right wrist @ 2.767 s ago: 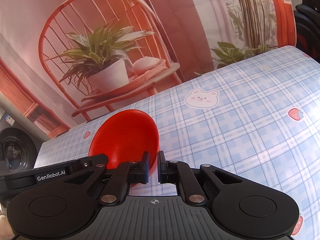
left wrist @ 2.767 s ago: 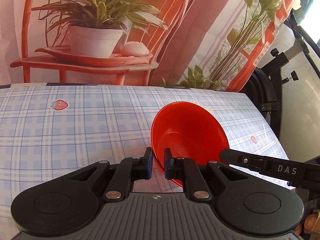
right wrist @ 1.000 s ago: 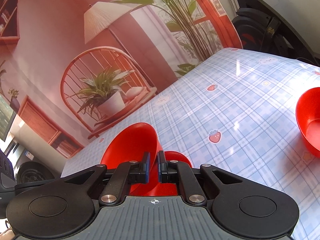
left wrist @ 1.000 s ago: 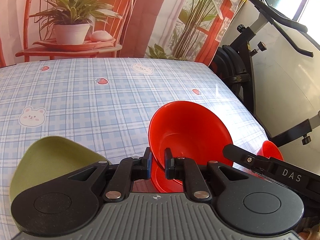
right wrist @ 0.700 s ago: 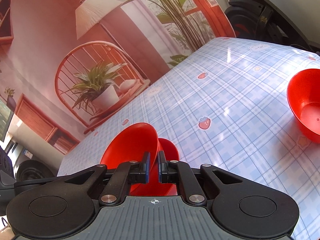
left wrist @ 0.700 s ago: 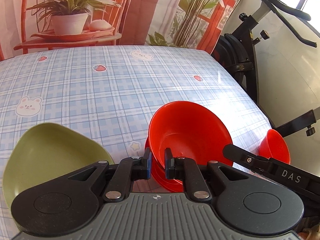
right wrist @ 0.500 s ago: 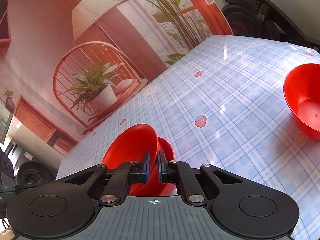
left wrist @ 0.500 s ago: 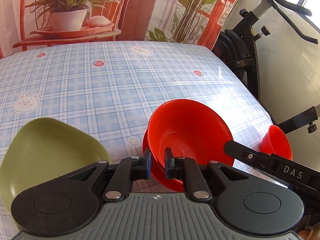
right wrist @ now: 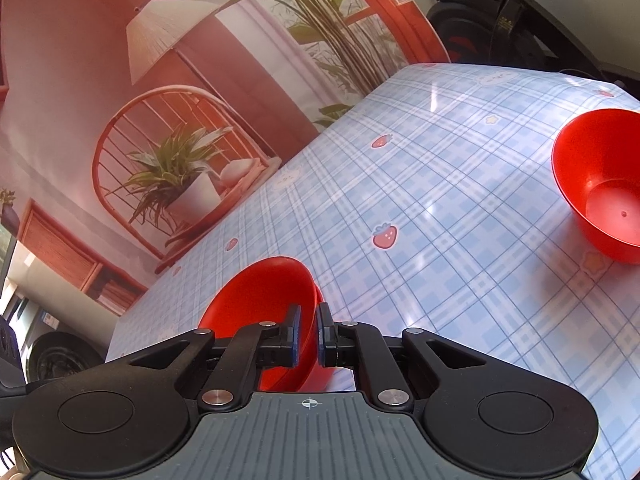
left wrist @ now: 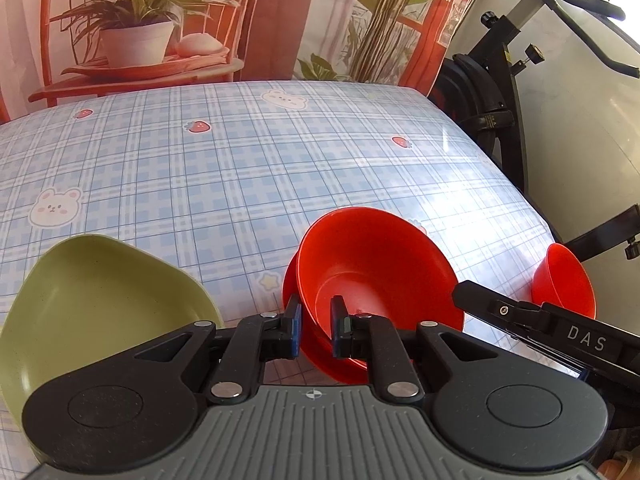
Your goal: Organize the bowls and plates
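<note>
The red bowl (left wrist: 376,264) sat nested in a second red bowl (left wrist: 289,292) on the checked tablecloth (left wrist: 224,176), near its front edge. The left gripper (left wrist: 315,330) straddled the upper bowl's near rim; its jaws were opening, with a gap showing on the outer side. The right gripper (right wrist: 307,334) was clamped on the same bowl's rim from the opposite side. A green plate (left wrist: 100,300) lay just left of the stack, and a third red bowl (right wrist: 600,184) stood well apart to the right. An exercise bike (left wrist: 504,92) stood beyond the table.
</note>
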`<state>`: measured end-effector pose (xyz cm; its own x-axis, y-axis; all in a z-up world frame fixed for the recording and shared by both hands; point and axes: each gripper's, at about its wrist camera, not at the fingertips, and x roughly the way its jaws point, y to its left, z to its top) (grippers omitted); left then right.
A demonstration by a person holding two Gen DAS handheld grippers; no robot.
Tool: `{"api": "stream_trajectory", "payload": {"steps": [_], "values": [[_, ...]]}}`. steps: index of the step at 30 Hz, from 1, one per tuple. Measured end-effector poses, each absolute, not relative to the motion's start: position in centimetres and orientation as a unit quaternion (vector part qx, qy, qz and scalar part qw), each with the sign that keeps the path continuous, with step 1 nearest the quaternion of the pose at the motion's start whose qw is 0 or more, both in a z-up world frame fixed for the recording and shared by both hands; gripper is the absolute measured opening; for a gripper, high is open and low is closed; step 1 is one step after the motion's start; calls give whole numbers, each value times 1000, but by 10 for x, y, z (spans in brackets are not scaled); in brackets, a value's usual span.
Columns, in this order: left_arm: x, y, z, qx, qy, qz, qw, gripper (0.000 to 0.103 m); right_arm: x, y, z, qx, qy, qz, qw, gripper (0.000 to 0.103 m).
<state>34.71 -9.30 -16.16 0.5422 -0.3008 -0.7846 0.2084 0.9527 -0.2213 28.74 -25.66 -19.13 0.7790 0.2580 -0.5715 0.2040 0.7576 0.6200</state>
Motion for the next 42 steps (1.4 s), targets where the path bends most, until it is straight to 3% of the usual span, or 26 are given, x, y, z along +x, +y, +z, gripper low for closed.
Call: {"api": "stream_trajectory", "payload": {"steps": [1,3,4,13,21,28,42], "values": [[347,-93,-160,-52,453,-146,878,21,287,-258,-191,348,331,13,877,9],[346,-92,-158,-50,446,-140,882,45,287,-259,-191,349,330,9,877,11],[345,-92,-157,-47,442,-136,885,48,287,-260,-192,350,330,7,877,12],[338,-86,-153,-48,426,-124,895,48,282,-260,-187,339,322,-4,884,14],[333,-107,-135,-43,376,-165,911,48,271,-271,-162,250,267,-45,929,18],[347,-156,-131,-57,352,-228,906,48,255,-315,-157,225,236,-101,940,18],[354,-280,-163,15,355,-338,872,48,209,-405,-175,207,232,-230,922,18]]}}
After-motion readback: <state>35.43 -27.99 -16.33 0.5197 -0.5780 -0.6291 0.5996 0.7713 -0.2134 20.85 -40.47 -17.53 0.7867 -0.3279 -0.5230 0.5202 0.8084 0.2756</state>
